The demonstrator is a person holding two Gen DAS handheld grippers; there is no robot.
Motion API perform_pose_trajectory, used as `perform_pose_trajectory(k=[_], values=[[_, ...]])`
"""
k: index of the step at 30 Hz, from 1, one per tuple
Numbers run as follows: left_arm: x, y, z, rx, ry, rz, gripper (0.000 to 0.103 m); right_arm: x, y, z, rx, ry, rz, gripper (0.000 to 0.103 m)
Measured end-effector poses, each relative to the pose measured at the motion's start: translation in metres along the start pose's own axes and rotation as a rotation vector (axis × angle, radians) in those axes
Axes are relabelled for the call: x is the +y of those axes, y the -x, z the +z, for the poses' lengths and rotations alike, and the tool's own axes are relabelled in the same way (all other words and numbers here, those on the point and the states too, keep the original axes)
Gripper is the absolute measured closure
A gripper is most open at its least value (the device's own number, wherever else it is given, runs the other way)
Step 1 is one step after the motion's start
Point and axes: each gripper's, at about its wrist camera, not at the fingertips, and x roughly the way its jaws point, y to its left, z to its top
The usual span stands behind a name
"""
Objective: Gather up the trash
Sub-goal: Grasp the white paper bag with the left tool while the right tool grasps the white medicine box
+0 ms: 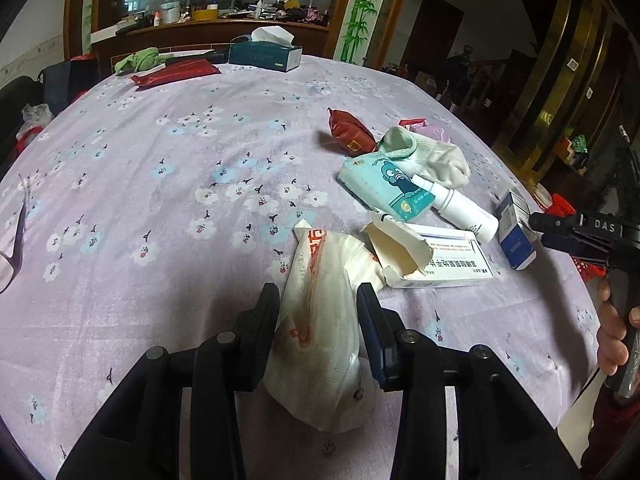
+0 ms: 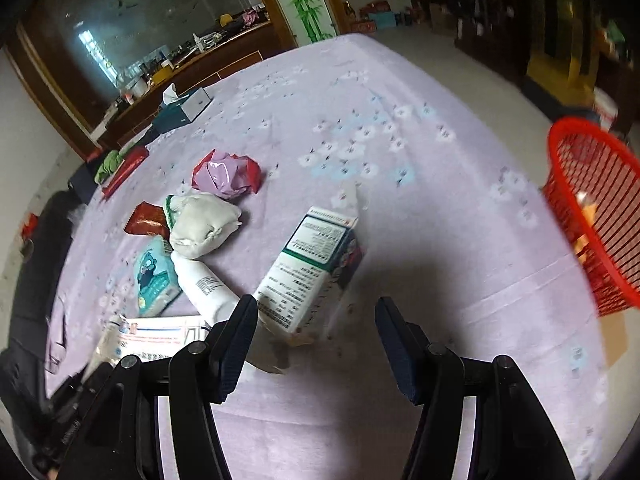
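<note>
Crumpled white wrapper (image 1: 320, 344) lay lengthwise between the left claw (image 1: 318, 308) fingers — not yet pinched; the right claw (image 2: 316, 320) gaped wide beside the carton (image 2: 308, 276).

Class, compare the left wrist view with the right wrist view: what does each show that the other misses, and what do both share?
Only the left wrist view shows the crumpled white paper wrapper lying between the open left gripper fingers, and a hand holding the other gripper's handle.

Only the right wrist view shows the red mesh basket at the table's right edge, and the open right gripper near a blue and white carton.

Both show the white sock, white spray bottle, teal tissue pack and tissue box.
</note>
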Motion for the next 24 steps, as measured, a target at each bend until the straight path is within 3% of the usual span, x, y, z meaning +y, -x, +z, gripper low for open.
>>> perform_pose_trajectory(k=[4,6,10,18,24], values=[[-0.003,-0.001,-0.005,-0.029,-0.012,0.027,0.068,0.005,-0.012,0.001,-0.005,-0.030,0.031,0.040],[-0.004,0.000,-0.006,-0.043,-0.015,0.038,0.070,0.009,-0.015,0.001,-0.020,-0.030,0.029,0.050],[-0.004,0.001,-0.006,-0.057,-0.017,0.048,0.072,0.018,-0.011,-0.001,-0.062,0.025,-0.013,0.058],[-0.001,0.006,-0.008,-0.095,0.005,0.053,0.074,0.037,0.009,-0.024,-0.197,0.141,-0.017,0.059],[-0.002,0.004,-0.008,-0.084,-0.004,0.051,0.074,0.044,0.005,-0.033,-0.196,0.172,-0.001,0.059]])
